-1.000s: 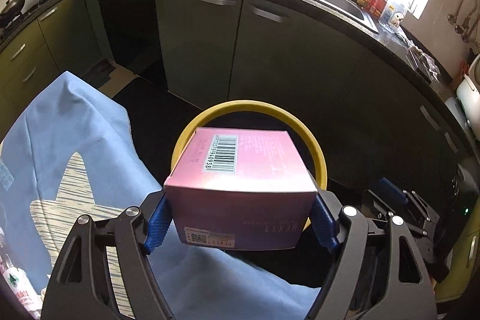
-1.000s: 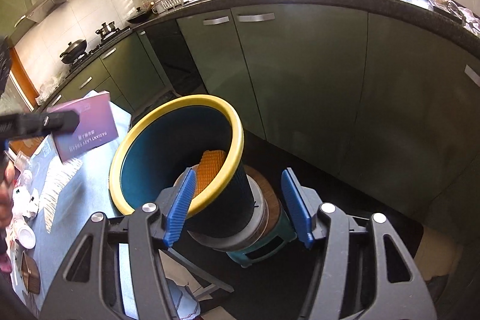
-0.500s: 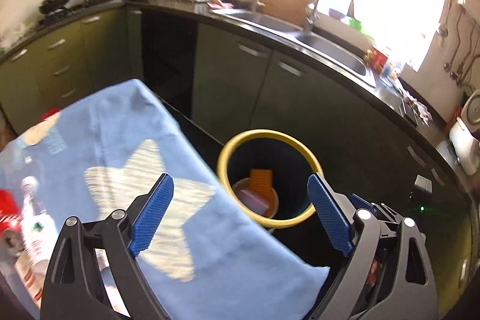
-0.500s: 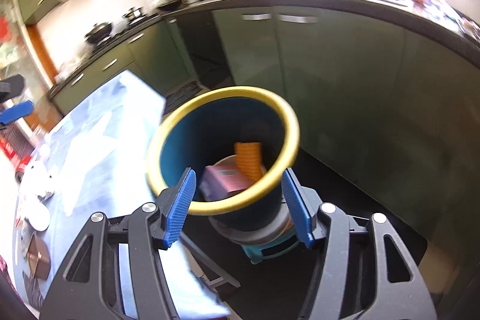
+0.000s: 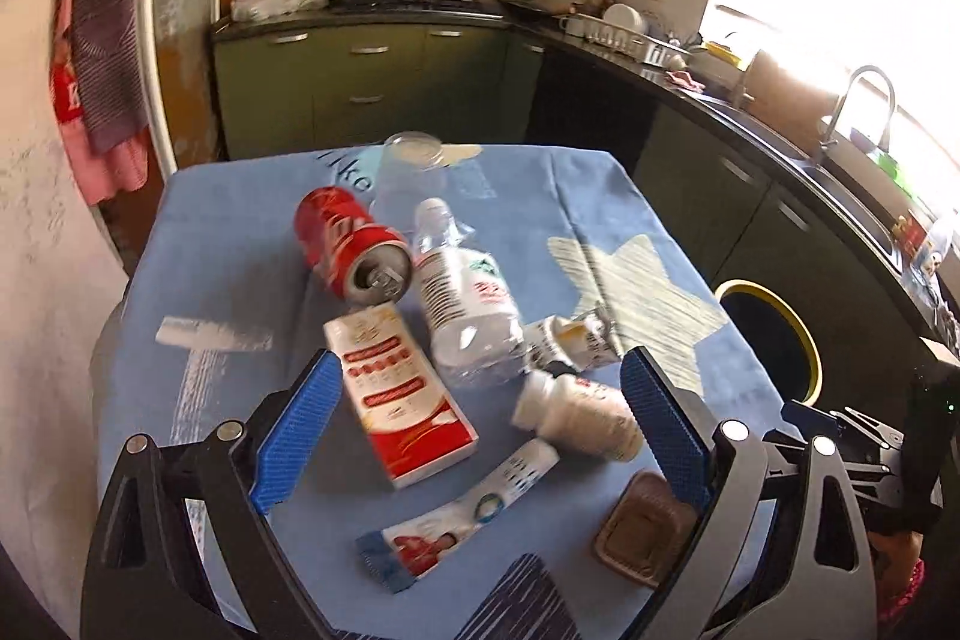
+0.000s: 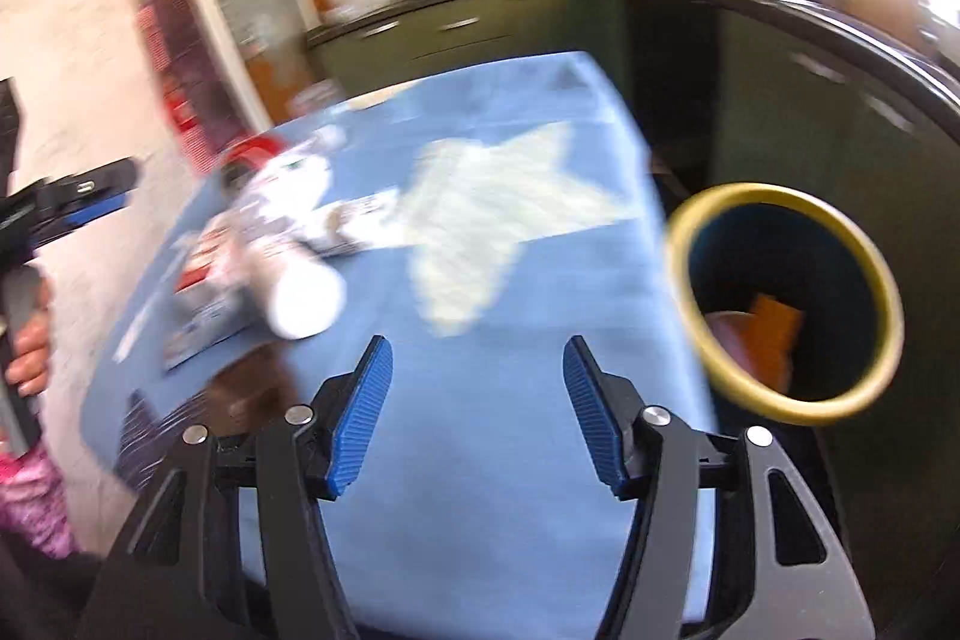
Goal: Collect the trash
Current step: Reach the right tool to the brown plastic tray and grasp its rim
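The left gripper [image 5: 480, 418] hangs above the blue tablecloth [image 5: 240, 232], its jaws having just been opening, now spread wide and empty. Beyond its left finger lies a red soda can [image 5: 345, 244], on its side, open mouth turned toward the camera; the white script on it is blurred and unreadable. Just past the left pad sits a flat red-and-white box [image 5: 399, 394] with red bands of print too small to read. Between the pads, farther out, a clear crushed bottle [image 5: 465, 304] with a white label lies against the can, and behind it stands a clear plastic cup [image 5: 408, 166], upside down. A small white squeezed tube [image 5: 570, 340] and a white pill bottle [image 5: 579, 418] lie near the right pad. Closer in, a toothpaste tube [image 5: 462, 514] with red and blue print rests below the gap, and a brown tray [image 5: 645, 532] sits under the right finger. To the right, off the cloth's edge, is the yellow-rimmed bin [image 5: 804, 340].

The right gripper [image 6: 477, 409] has just been closing somewhat; its jaws stand apart over bare cloth, holding nothing. The blurred trash heap [image 6: 270, 250] lies ahead to its left, the bin ahead to its right, an orange item [image 6: 774, 334] inside.
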Demonstrator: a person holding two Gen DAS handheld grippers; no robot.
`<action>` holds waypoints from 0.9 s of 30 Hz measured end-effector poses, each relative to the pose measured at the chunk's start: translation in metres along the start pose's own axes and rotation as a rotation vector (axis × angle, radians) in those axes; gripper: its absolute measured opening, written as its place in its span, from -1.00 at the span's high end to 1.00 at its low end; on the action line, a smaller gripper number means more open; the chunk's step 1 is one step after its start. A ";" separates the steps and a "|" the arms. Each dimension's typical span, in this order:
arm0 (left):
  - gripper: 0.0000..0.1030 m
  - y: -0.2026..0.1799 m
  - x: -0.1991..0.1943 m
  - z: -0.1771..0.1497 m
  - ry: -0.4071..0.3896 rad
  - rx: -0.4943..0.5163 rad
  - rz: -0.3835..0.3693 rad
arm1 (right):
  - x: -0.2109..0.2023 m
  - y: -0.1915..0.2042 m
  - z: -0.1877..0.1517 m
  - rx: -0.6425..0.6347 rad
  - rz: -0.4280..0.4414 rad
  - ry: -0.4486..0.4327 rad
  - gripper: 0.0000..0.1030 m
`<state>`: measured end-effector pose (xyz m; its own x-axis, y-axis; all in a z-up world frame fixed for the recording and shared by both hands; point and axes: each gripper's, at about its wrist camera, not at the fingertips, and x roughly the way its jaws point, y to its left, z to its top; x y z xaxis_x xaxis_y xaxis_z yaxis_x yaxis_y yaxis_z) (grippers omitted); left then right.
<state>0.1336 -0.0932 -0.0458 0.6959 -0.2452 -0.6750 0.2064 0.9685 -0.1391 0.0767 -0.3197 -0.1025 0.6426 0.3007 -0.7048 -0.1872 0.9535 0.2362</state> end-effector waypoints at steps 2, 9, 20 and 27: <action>-0.80 0.021 -0.003 -0.011 0.011 -0.024 0.010 | 0.011 0.024 0.000 -0.064 0.044 0.033 0.26; -0.80 0.054 -0.018 -0.042 0.009 -0.081 0.017 | 0.035 0.065 -0.006 -0.170 0.033 0.103 0.62; -0.81 0.056 -0.016 -0.048 0.014 -0.091 0.007 | 0.058 0.072 -0.010 -0.199 0.034 0.169 0.73; -0.81 0.053 -0.012 -0.048 0.026 -0.087 0.002 | 0.060 0.070 -0.011 -0.195 0.033 0.170 0.91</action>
<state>0.1030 -0.0373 -0.0803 0.6782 -0.2427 -0.6936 0.1431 0.9694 -0.1993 0.0934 -0.2350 -0.1357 0.5030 0.3146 -0.8050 -0.3561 0.9241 0.1386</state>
